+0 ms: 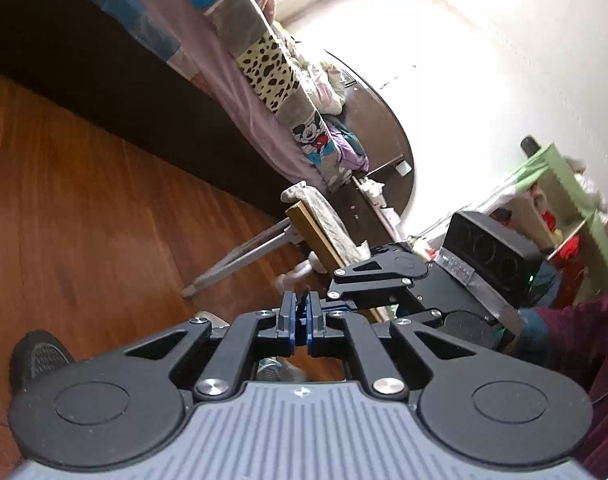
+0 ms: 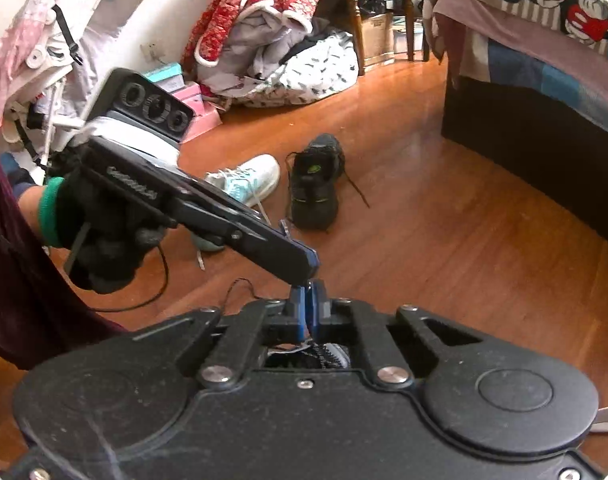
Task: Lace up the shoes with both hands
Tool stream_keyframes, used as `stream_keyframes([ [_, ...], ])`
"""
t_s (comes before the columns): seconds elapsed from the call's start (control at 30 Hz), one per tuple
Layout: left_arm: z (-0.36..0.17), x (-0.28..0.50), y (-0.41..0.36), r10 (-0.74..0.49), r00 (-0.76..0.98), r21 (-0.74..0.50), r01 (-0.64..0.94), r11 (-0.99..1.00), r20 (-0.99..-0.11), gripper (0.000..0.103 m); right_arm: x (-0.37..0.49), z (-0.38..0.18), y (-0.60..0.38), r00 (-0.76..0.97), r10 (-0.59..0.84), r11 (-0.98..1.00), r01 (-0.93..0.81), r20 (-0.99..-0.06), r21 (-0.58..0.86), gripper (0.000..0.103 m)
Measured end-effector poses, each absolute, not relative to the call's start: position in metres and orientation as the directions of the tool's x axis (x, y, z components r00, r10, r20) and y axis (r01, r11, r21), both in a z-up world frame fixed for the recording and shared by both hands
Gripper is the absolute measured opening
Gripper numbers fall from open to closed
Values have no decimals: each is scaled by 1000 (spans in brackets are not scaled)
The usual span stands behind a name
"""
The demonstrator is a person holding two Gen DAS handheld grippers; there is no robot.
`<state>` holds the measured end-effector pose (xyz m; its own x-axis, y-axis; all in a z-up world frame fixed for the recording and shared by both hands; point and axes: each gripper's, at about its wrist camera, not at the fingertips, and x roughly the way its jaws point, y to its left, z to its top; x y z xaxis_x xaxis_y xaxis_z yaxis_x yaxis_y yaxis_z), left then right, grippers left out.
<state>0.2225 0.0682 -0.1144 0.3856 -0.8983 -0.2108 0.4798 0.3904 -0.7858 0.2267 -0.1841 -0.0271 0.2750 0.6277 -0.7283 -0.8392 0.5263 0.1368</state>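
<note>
Both hand-held grippers meet tip to tip over the floor. In the left wrist view the left hand-held gripper (image 1: 300, 312) has its blue pads pressed together on a dark strand that I take for a black lace (image 1: 304, 295) (only its end shows, poking up above the pads). The right hand-held gripper (image 2: 308, 300) is closed as well; something thin sits at its pads, but whether it is the same lace I cannot tell.

Directly beneath the right one, through the gap in its linkage, a knit shoe (image 2: 331, 357) shows in part, dark and grey, and this is probably the one being laced. On the wooden floor (image 2: 443, 240) at about 12 o'clock from the meeting tips lies a black sneaker (image 2: 316, 180) with loose laces trailing off to its right, and at 11 o'clock, just beside it, a white and teal sneaker (image 2: 248, 179).

A lace is light, limp and thin, so it will sag and slip free of flat pads unless pinched squarely. The stiff tip is the best place to hold for threading, close enough to the end that it does not droop. Pulling hard may drag the light shoe along the floor, since nothing pins it down.
</note>
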Motion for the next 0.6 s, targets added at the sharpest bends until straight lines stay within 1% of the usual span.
stream_keyframes([
  [0.07, -114, 221, 70, -887, 402, -772, 481, 415, -226, 12, 228, -29, -184, 288, 612, 540, -833, -737, 123, 3],
  [0.13, -114, 220, 71, -877, 415, -762, 479, 436, -241, 30, 231, -31, -185, 294, 597, 555, -823, -746, 119, 3],
  [0.17, -114, 219, 72, -874, 420, -758, 478, 443, -246, 35, 231, -31, -185, 294, 594, 557, -822, -749, 119, 3],
  [0.2, -114, 218, 73, -873, 422, -758, 480, 442, -242, 45, 231, -32, -185, 291, 594, 556, -822, -750, 121, 3],
  [0.3, -114, 219, 74, -873, 426, -759, 481, 440, -236, 45, 230, -34, -183, 280, 588, 547, -829, -758, 118, 3],
  [0.37, -114, 219, 74, -872, 430, -759, 480, 440, -234, 45, 229, -36, -181, 272, 581, 540, -834, -767, 113, 3],
  [0.4, -114, 219, 75, -871, 432, -757, 481, 442, -234, 39, 228, -37, -180, 269, 580, 538, -836, -769, 113, 3],
  [0.43, -114, 219, 74, -869, 433, -750, 484, 450, -241, 25, 228, -37, -180, 267, 581, 537, -836, -769, 115, 3],
  [0.47, -114, 218, 73, -865, 435, -740, 489, 461, -252, 21, 229, -37, -180, 267, 582, 537, -835, -768, 117, 3],
  [0.5, -113, 218, 73, -861, 437, -730, 494, 472, -262, 10, 229, -37, -180, 266, 583, 537, -835, -768, 119, 3],
  [0.53, -113, 217, 73, -858, 439, -724, 496, 479, -266, 3, 229, -37, -180, 265, 584, 537, -835, -767, 121, 3],
  [0.6, -113, 217, 76, -860, 445, -736, 491, 467, -248, 2, 230, -37, -179, 264, 581, 537, -835, -770, 119, 3],
])
